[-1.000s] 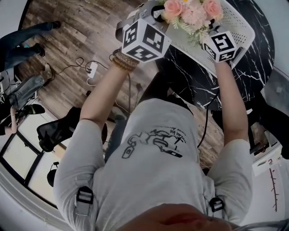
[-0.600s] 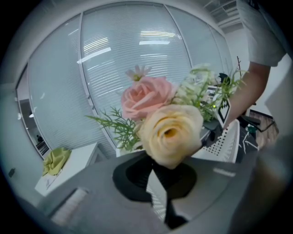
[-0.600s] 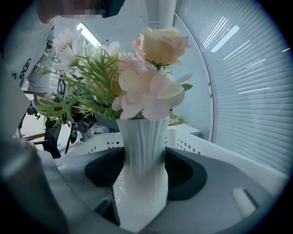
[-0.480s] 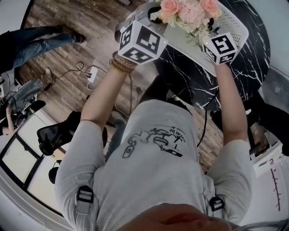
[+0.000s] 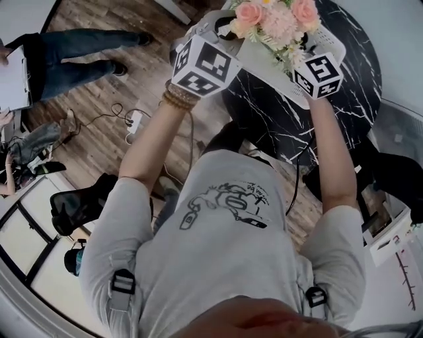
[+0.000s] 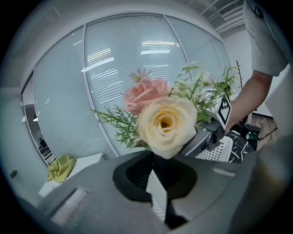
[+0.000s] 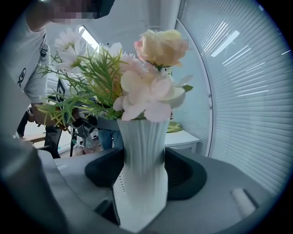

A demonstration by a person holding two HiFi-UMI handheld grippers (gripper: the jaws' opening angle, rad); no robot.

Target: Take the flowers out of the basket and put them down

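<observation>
A bunch of pink and cream flowers (image 5: 277,20) stands in a white ribbed vase (image 7: 142,160), held up over a white perforated basket (image 5: 330,47) on the black marble table (image 5: 350,99). My right gripper (image 7: 144,176) is shut on the vase's body, and its marker cube (image 5: 318,74) shows in the head view. My left gripper (image 6: 160,176) holds the same vase from the other side, just under the cream rose (image 6: 167,125), which hides most of the grip. Its cube (image 5: 201,63) is at the bouquet's left. The basket (image 6: 229,148) lies below.
A person in dark trousers (image 5: 73,49) stands on the wooden floor at the left, near a power strip (image 5: 135,102) and a black chair (image 5: 79,201). Glass walls with blinds are behind the flowers. A yellow-green cloth (image 6: 59,167) lies on a white desk.
Both grippers have risen together with the vase of flowers, which now sits higher over the basket. The person on the floor at the left has stepped closer.
</observation>
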